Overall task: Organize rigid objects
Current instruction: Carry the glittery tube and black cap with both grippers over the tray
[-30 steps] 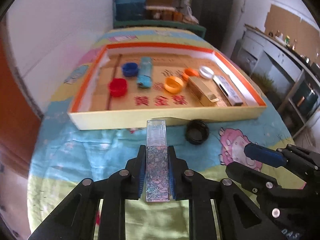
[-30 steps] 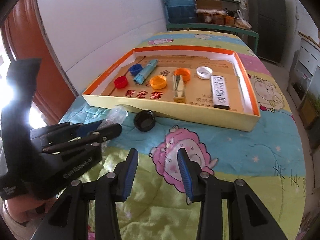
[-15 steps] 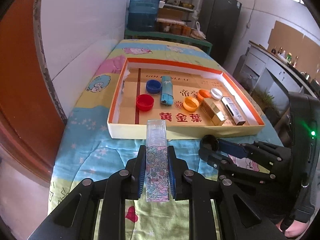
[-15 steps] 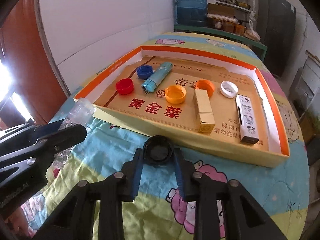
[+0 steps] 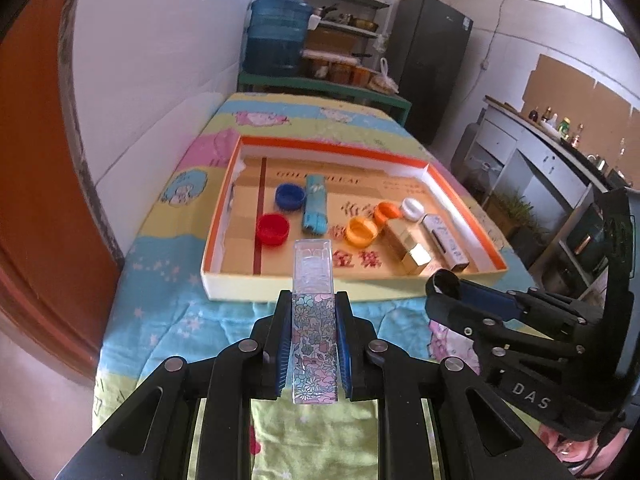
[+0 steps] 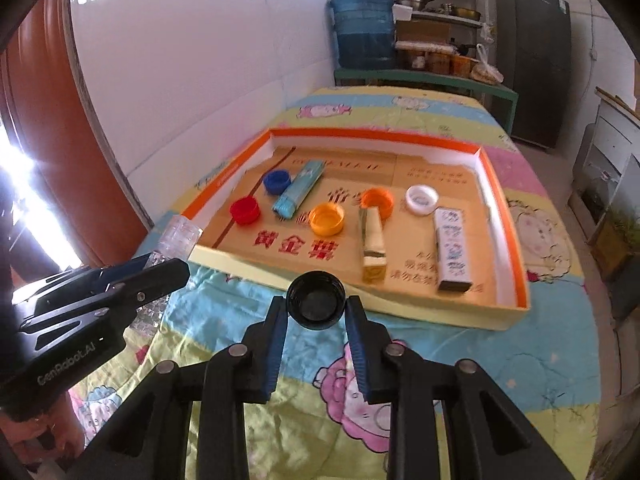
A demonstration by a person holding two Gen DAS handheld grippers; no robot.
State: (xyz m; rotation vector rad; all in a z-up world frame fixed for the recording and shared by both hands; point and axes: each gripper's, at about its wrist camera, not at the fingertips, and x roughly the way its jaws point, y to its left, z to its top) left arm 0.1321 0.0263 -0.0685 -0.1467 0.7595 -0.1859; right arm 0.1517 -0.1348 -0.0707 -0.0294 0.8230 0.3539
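A clear flat case with a floral print (image 5: 313, 340) sticks up between the pads of my left gripper (image 5: 314, 299), which is shut on it above the quilt. My right gripper (image 6: 316, 306) is shut on a black bottle cap (image 6: 316, 299), held just in front of the tray's near wall (image 6: 440, 316). In the left wrist view the right gripper (image 5: 444, 285) with its cap (image 5: 441, 280) is low on the right. The right wrist view has the left gripper (image 6: 168, 270) and the case's clear end (image 6: 181, 236) on the left.
The orange-rimmed cardboard tray (image 5: 320, 289) holds a red cap (image 5: 272, 229), a blue cap (image 5: 289, 197), a teal lighter (image 5: 316, 208), two orange caps (image 6: 327, 219), a gold box (image 6: 373, 242), a white cap (image 6: 421, 199) and a white patterned box (image 6: 452, 248). A cartoon quilt covers the table; a wall runs along the left.
My right gripper moved forward to the black cap, closed on it and lifted it off the quilt. My left gripper rose and drew back with the floral case still in it.
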